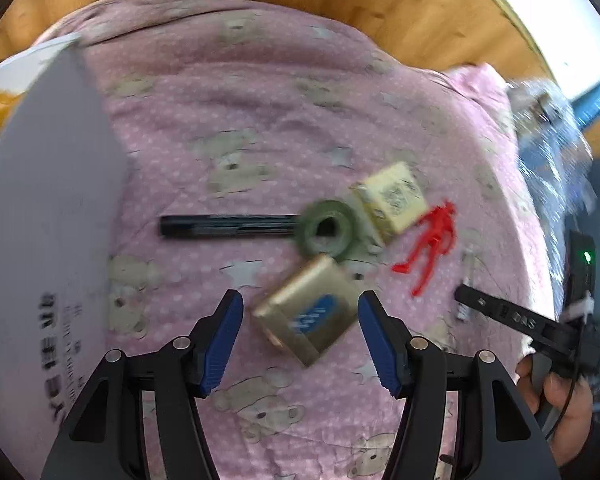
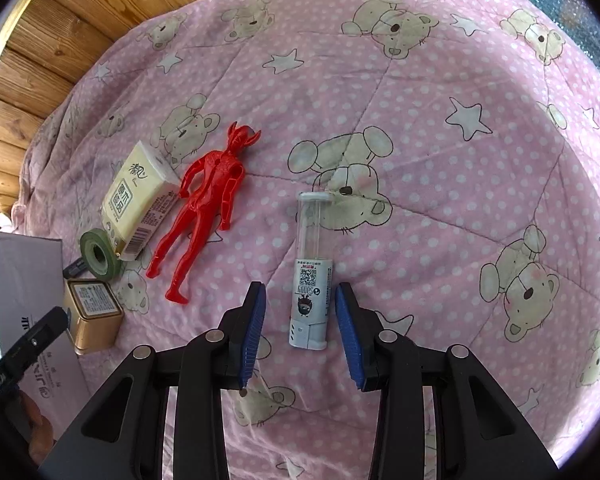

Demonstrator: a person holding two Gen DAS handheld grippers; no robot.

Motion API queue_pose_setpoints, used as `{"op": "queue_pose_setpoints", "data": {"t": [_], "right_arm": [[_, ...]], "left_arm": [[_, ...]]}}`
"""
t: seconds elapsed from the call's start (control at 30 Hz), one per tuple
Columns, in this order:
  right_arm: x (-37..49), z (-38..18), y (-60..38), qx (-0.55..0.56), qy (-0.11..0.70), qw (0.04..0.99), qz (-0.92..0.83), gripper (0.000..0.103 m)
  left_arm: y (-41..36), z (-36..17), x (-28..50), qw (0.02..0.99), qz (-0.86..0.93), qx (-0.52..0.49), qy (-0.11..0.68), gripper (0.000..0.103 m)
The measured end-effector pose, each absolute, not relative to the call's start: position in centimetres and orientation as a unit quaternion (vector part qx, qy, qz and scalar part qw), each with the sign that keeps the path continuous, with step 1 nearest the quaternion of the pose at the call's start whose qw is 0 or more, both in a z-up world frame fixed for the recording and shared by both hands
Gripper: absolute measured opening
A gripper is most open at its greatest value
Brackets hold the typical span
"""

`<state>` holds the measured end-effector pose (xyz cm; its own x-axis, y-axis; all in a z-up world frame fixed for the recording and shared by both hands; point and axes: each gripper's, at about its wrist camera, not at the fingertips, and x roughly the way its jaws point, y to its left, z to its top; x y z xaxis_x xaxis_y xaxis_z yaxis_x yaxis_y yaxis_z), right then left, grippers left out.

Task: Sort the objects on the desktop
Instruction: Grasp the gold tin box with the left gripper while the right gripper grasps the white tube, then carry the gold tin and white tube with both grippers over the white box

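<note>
While my left gripper hung with jaws spread wide around a gold tin, not touching it, my right gripper stood equally agape astride a clear-topped tube. Both lay on the pink bear quilt, near a red figure, tissue pack, green tape roll and black pen.

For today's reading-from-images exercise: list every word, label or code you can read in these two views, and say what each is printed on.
"DAS": on the right gripper's finger, seen from the left wrist.
QR code above a brand word, too small to read: clear tube.
Chinese characters, not legible to me: tissue pack.
Blurred print: white box, gold tin.
</note>
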<state>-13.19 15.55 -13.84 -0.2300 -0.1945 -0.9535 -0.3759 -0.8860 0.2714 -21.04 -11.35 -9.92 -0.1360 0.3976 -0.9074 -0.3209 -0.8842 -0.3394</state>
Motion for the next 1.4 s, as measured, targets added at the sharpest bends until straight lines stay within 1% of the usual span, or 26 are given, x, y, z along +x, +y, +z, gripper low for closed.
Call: {"op": "queue_pose_setpoints", "data": {"t": [0.1,0.13,0.2,0.23,0.33,0.4,0.47,0.53,0.63,0.73,0.8,0.87,0.9,0.93,0.97,1.0,1.03,1.27,1.4], "right_arm": [[-13.2,-13.9,15.6,-0.617,0.233,0.059,0.749,0.039],[-13.2,-13.9,15.6,-0.618,0.229,0.059,0.750,0.034],[-13.3,-13.9,15.7,-0.621,0.223,0.064,0.749,0.027],[-13.2,-14.0,15.9,-0.620,0.228,0.063,0.748,0.025],[-13.0,-14.0,16.3,-0.618,0.234,0.062,0.748,0.023],[-12.6,-13.9,16.5,-0.617,0.231,0.063,0.749,0.023],[-12.6,-13.8,16.6,-0.618,0.234,0.064,0.748,0.023],[-12.3,-13.8,17.0,-0.616,0.247,0.066,0.745,0.024],[-12.2,-13.8,17.3,-0.616,0.249,0.064,0.745,0.024],[-12.2,-13.7,17.2,-0.616,0.249,0.064,0.745,0.027],[-12.2,-13.7,17.2,-0.616,0.247,0.065,0.745,0.028],[-12.2,-13.7,17.2,-0.616,0.245,0.065,0.746,0.028],[-12.3,-13.7,17.2,-0.615,0.244,0.066,0.747,0.028],[-12.2,-13.7,17.2,-0.615,0.244,0.067,0.747,0.028],[-12.3,-13.7,17.1,-0.616,0.244,0.067,0.746,0.028],[-12.3,-13.7,17.1,-0.616,0.242,0.066,0.746,0.027],[-12.3,-13.6,17.2,-0.618,0.234,0.068,0.748,0.020],[-12.8,-13.2,16.7,-0.607,0.236,0.073,0.756,0.020],[-12.7,-12.5,16.9,-0.602,0.238,0.070,0.759,0.020]], "left_arm": [[-10.0,-10.2,-20.6,0.268,0.752,-0.603,-0.009,0.065],[-9.8,-10.7,-20.6,0.261,0.746,-0.613,-0.006,0.065],[-10.0,-11.8,-20.6,0.258,0.721,-0.643,-0.030,0.064],[-10.1,-11.9,-20.2,0.264,0.710,-0.651,-0.044,0.064],[-9.8,-11.2,-18.6,0.275,0.716,-0.642,-0.026,0.064],[-9.7,-10.8,-18.0,0.272,0.726,-0.631,-0.013,0.064],[-10.2,-10.0,-18.0,0.240,0.755,-0.611,0.007,0.064],[-10.8,-9.1,-18.5,0.226,0.773,-0.593,0.004,0.064],[-11.0,-7.9,-19.1,0.255,0.781,-0.571,0.003,0.066],[-8.4,-8.1,-19.1,0.318,0.759,-0.565,0.063,0.066],[-7.0,-8.9,-18.9,0.328,0.753,-0.559,0.112,0.066],[-6.2,-9.6,-19.0,0.329,0.756,-0.548,0.141,0.067],[-6.3,-9.9,-19.2,0.331,0.752,-0.552,0.142,0.067],[-6.4,-10.4,-19.5,0.334,0.743,-0.565,0.135,0.067],[-6.7,-10.9,-19.9,0.321,0.744,-0.572,0.130,0.063],[-6.7,-11.1,-20.0,0.317,0.744,-0.576,0.124,0.063],[-6.9,-11.1,-20.1,0.314,0.745,-0.577,0.111,0.062],[-8.1,-10.8,-19.8,0.268,0.745,-0.610,0.023,0.059],[-8.3,-10.4,-19.0,0.261,0.750,-0.608,-0.003,0.059]]}}
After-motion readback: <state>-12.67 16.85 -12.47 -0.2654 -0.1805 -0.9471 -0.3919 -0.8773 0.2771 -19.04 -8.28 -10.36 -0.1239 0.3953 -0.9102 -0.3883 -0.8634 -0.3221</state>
